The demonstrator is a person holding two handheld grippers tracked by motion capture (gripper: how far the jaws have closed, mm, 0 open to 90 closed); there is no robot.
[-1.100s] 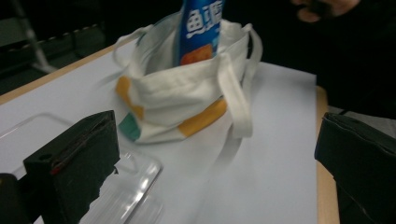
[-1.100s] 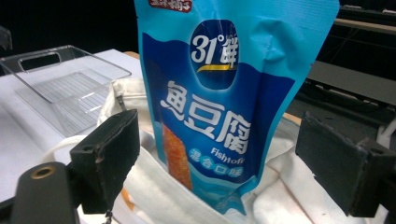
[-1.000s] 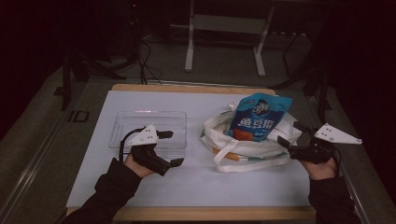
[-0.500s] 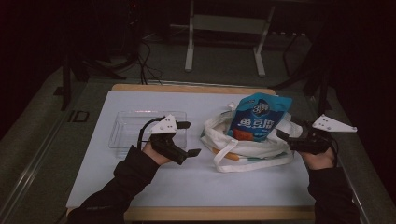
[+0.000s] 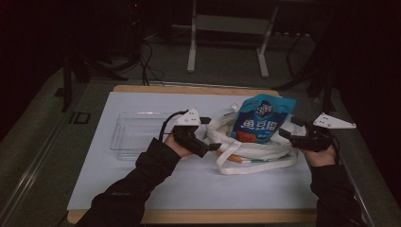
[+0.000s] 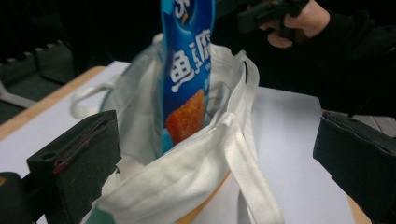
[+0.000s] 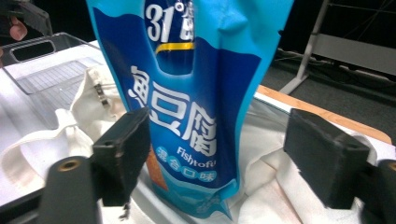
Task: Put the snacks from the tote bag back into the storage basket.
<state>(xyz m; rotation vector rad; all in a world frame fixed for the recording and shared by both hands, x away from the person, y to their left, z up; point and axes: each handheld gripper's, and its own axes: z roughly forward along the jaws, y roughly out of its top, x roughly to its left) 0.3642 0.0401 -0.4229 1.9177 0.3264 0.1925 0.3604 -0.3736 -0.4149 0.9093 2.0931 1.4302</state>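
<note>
The snack pouch (image 7: 196,107) is showing deep blue with lighter blue margins, white lettering, a yellow arc near its top and an orange patch low on its face, and it is standing in a white cloth bag (image 5: 257,149) with white straps. The bag is lying on a white mat (image 5: 142,189) that is covering a light wooden table (image 5: 189,89), beside a clear tray (image 5: 137,132) towards the left edge. Both grippers, left (image 5: 209,134) and right (image 5: 286,127), are showing black jaws and pale grey top plates.

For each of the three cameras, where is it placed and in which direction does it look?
High view: above the person's side, looking forward and down on the table; both forearms, left gripper and right gripper show.
Left gripper view: on the left gripper, looking between its open jaws at the white bag and blue pouch; the other hand shows farther off.
Right gripper view: on the right gripper, facing the pouch and clear tray.
All views share pouch and bag.
</note>
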